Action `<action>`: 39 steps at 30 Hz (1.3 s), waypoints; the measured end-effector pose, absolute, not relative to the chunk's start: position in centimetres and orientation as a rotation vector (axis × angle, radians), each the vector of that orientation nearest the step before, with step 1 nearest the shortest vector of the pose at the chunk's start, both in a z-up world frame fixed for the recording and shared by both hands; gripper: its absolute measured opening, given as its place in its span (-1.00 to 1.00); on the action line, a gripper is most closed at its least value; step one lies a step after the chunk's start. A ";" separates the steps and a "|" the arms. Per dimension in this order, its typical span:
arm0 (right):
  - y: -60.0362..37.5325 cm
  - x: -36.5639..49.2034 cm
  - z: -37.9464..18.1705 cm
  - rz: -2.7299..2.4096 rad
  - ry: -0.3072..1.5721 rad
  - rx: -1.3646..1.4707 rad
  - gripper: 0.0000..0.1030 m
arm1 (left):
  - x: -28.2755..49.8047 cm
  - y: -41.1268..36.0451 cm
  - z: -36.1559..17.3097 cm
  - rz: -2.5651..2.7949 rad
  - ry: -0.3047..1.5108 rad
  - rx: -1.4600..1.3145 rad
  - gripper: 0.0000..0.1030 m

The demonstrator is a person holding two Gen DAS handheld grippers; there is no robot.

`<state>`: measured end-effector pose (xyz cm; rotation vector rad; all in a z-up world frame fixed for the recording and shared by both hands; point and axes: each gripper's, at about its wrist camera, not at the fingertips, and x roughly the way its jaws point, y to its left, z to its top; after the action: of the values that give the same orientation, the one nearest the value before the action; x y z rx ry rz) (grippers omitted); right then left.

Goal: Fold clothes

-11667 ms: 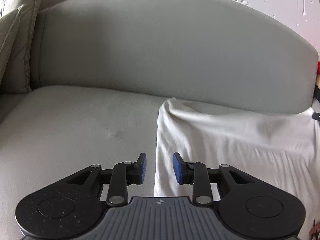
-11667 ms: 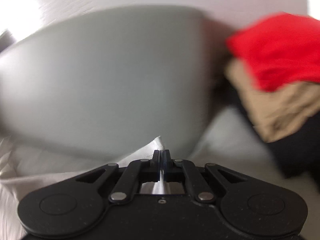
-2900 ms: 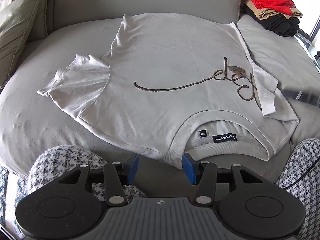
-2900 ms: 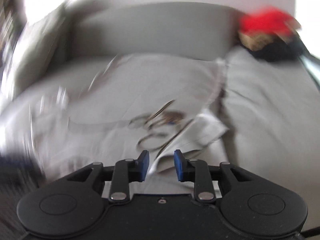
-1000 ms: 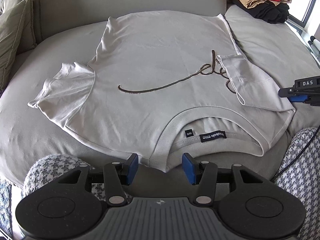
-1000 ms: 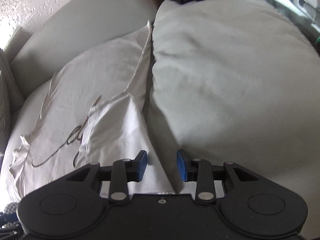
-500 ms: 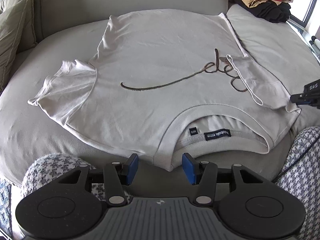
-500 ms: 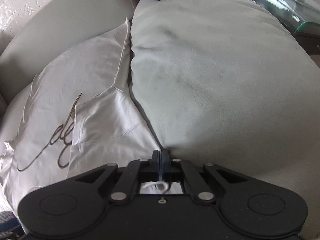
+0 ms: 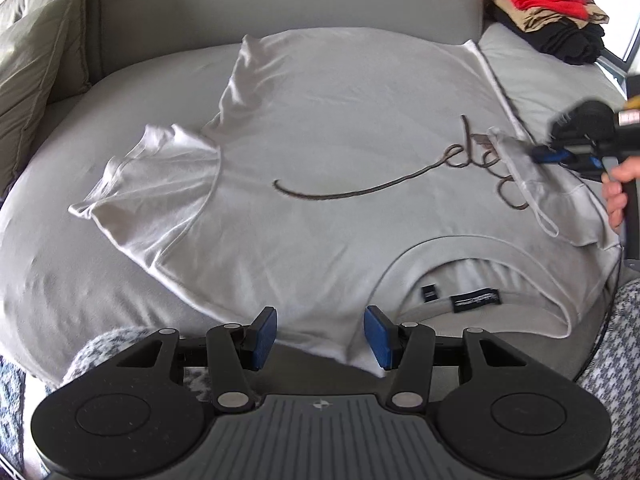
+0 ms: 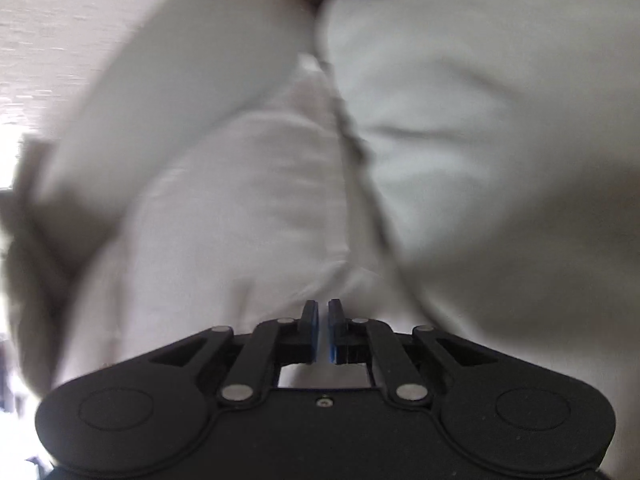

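Observation:
A white t-shirt (image 9: 340, 152) with a dark script print lies spread on the grey sofa seat (image 9: 48, 248), collar toward me. Its right sleeve (image 9: 536, 184) is folded in over the print. My left gripper (image 9: 320, 338) is open and empty, just short of the shirt's near shoulder edge. My right gripper (image 10: 323, 330) shows in the left wrist view (image 9: 556, 157) over the folded sleeve. Its jaws stand a narrow gap apart with nothing clearly held. The right wrist view is blurred, with white shirt cloth (image 10: 240, 220) in front.
A stack of folded clothes (image 9: 548, 8), red on top of tan and black, sits at the sofa's far right. A cushion (image 9: 28, 72) leans at the far left. The person's knees in checked fabric (image 9: 616, 360) are at the near edge.
The right gripper, shut on the sleeve's edge half a second ago, has moved up over the sleeve and its jaws have parted slightly. The left gripper stays open and nearly still.

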<state>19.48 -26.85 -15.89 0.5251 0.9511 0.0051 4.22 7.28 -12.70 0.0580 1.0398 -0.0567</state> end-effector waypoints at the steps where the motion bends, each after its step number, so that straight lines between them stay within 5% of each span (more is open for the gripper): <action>1: -27.5 19.1 -16.0 -0.046 0.907 0.517 -1.00 | 4.2 7.5 -12.7 -0.052 1.041 0.056 -0.05; 6: -29.8 15.2 -13.3 -0.003 0.875 0.567 -0.87 | 4.8 7.9 -12.9 -0.052 1.034 0.043 -0.05; 11: -27.8 12.9 -13.7 0.118 1.147 0.310 -0.92 | 4.3 7.3 -12.6 -0.073 1.026 0.037 -0.05; 17: -27.5 8.6 -12.1 0.087 1.238 0.121 -0.98 | 3.1 7.4 -12.1 -0.064 1.022 0.029 -0.05; 24: -26.2 8.2 -9.4 0.130 1.053 0.265 -0.89 | 2.7 6.9 -11.5 -0.069 1.001 0.044 -0.05; 33: -22.5 7.1 -12.2 0.188 1.135 0.217 -0.73 | 5.3 7.2 -13.4 -0.057 1.044 0.095 -0.08; 39: -22.0 3.5 -9.9 0.243 1.168 0.236 -0.61 | 3.0 9.0 -12.3 -0.156 1.086 0.047 -0.36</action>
<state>3.51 -21.99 -9.90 0.2359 1.1682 0.2429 3.05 9.04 -12.26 0.0466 1.0864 -0.1557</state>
